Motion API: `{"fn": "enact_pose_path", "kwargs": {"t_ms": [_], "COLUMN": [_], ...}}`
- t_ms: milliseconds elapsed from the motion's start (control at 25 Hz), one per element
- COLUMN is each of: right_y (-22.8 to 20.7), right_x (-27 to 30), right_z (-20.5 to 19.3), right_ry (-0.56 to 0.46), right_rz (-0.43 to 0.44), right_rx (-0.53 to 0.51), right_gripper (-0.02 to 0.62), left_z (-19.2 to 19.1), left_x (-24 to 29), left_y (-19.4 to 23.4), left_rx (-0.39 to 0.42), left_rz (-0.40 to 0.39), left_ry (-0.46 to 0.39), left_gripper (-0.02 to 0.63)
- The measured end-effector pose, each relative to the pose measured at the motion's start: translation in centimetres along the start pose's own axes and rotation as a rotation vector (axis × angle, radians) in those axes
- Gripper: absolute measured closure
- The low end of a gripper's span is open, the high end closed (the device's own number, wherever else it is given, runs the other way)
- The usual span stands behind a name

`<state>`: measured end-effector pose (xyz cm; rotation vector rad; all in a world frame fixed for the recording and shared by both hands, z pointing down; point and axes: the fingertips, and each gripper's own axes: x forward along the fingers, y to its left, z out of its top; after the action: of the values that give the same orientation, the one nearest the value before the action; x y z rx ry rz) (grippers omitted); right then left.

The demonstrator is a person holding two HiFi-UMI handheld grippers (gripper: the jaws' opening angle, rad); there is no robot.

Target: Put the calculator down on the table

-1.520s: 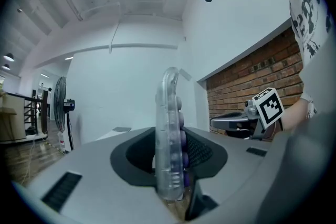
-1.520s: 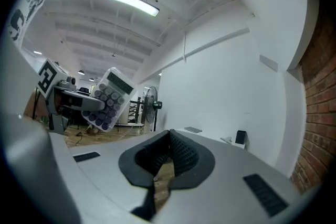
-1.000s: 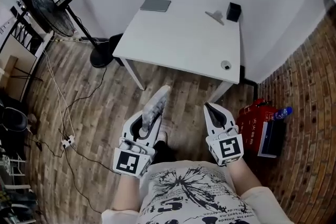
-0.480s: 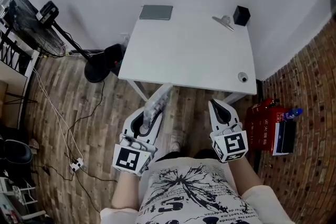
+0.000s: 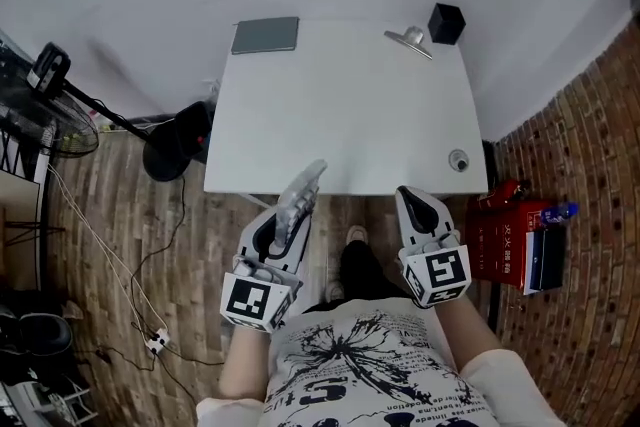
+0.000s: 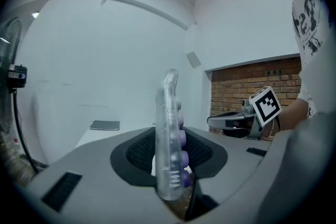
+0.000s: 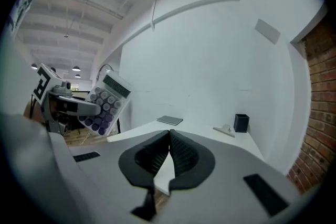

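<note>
The calculator stands edge-on, clamped in the left claw, at the white worktop's near edge; the right claw is closed and empty.

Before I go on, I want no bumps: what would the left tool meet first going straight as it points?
Probably the bare top of the white table, just past its near edge; the left tool leads with its calculator. Height is unclear.

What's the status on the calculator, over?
Left gripper shut on calculator, held edge-up. Right gripper shut, empty. Calculator not yet down, by near edge of table. Bare tabletop ahead, nothing in the way.
</note>
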<state>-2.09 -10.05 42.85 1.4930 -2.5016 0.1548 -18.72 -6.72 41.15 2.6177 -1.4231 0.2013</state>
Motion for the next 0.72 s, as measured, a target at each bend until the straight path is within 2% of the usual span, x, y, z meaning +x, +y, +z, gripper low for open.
{"fn": "enact_pose_path", "kwargs": {"t_ms": [240,520,720], "right_y": [-5.5,-10.1,-12.6], "right_x": [7.9,15.4,19.0], "right_z": [0.6,-0.8,-2.2], "right_ry": [0.027,0.086,0.126], "right_rz": [0.007,0.057,0.072], "right_rx": [-0.011,0.000,0.009], "right_gripper": [0.580,0.580,0.580], "left_z": [0.5,-2.6,-5.9], "left_x": [9.7,19.4,24.3], "left_y": [2.9,5.3,6.5], "left_rx": [-0.026,-0.010,-0.104], "left_rz": [-0.043,-0.067,-0.090], "left_ry": [0.042,0.176,0.250], "left_gripper": [0.463,0.463,0.463]}}
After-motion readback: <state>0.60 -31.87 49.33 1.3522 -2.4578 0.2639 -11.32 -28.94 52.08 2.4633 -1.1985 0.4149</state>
